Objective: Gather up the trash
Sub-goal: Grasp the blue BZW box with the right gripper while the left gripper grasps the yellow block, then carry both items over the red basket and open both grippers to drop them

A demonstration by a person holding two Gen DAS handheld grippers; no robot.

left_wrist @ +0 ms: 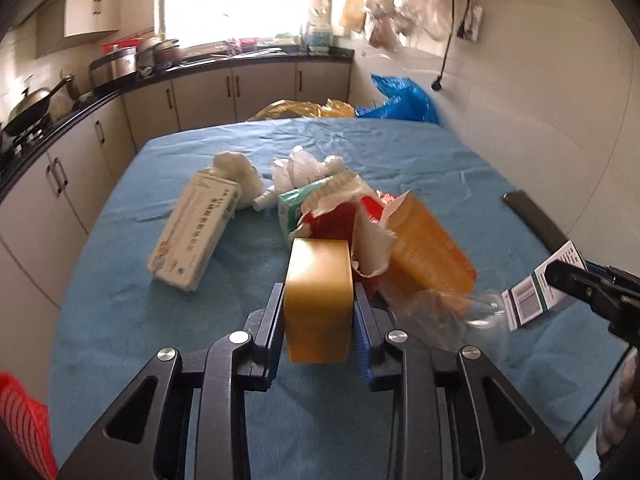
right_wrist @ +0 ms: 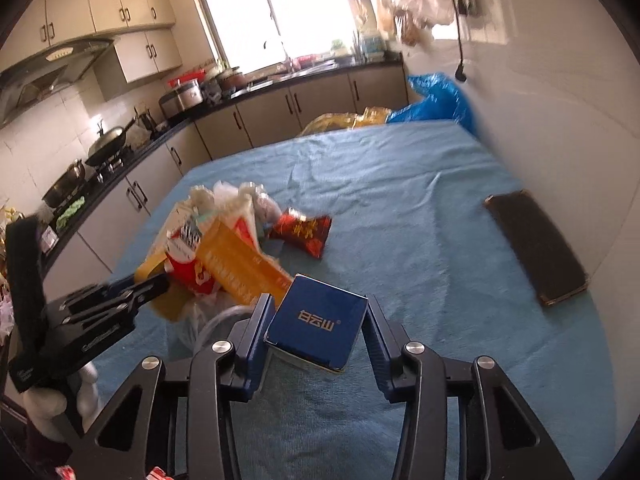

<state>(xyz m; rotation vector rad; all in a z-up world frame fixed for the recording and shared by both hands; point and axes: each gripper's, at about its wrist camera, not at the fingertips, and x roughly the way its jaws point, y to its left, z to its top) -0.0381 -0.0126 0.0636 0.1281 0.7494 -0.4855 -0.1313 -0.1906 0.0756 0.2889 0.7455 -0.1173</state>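
Two pieces of trash are in the grippers now, and most of the heap is not yet collected. The left gripper (left_wrist: 318,300) is clamped on a tan roll of packing tape (left_wrist: 319,300), its two pads pressing the flat sides, and the roll stands at the near edge of the heap. The right gripper (right_wrist: 318,322) is closed on a small blue cardboard box with white characters (right_wrist: 316,330), which sits a little tilted between the pads.

On the table with the blue cloth (left_wrist: 400,152) a pile of trash remains: a long white carton with printed text (left_wrist: 188,236), crumpled white paper (left_wrist: 236,180), a torn orange paper package (left_wrist: 430,248), a red snack wrapper (right_wrist: 302,232) and some clear plastic film (left_wrist: 448,308). A dark flat rectangular pad (right_wrist: 536,248) lies well apart, near the wall.

I see no bin in either view, except a red mesh thing (left_wrist: 24,420) at the lower left corner, which I cannot identify. So I judge the work is at an early stage.
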